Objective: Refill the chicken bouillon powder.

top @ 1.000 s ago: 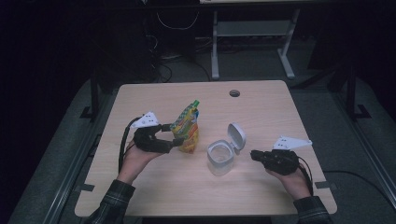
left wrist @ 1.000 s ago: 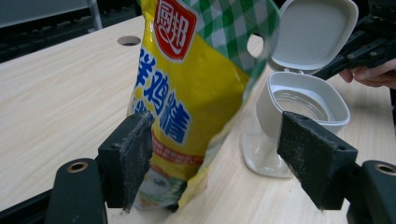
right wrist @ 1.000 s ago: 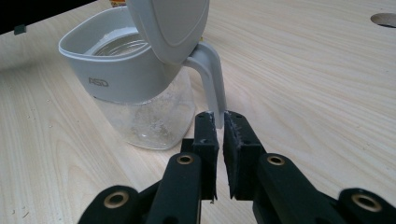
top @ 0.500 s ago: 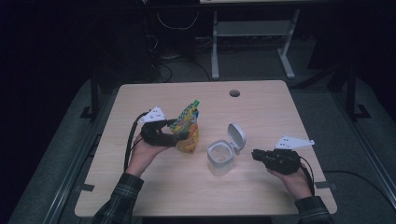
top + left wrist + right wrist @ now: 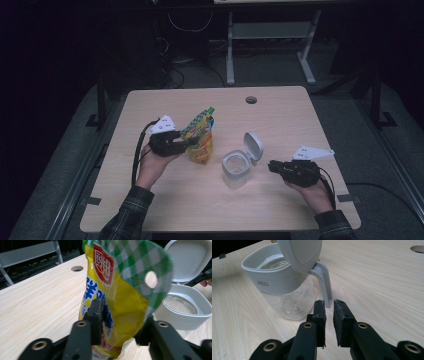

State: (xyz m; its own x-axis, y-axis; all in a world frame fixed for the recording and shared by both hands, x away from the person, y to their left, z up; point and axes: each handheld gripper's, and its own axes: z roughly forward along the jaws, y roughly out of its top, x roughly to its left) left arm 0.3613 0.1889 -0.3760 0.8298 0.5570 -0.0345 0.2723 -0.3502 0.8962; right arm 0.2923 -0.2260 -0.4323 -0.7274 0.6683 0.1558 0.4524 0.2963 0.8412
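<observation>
On the counter (image 5: 280, 125), the pouch (image 5: 200, 137) stands left of the open jar (image 5: 235, 169). The jar's lid (image 5: 254, 145) rises behind it, on its right.

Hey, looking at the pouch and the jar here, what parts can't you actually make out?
- Pouch, left gripper view: bottom cut off by the frame edge and the left hand-held gripper; top cropped too.
- Pouch print, high view: too small to read.
- Jar, right gripper view: the raised lid hides part of the mouth and is cut off at the top.
- Jar contents: cannot tell through the cloudy glass.
- Right hand-held gripper: jaws nearly closed by the handle; contact unclear.
</observation>
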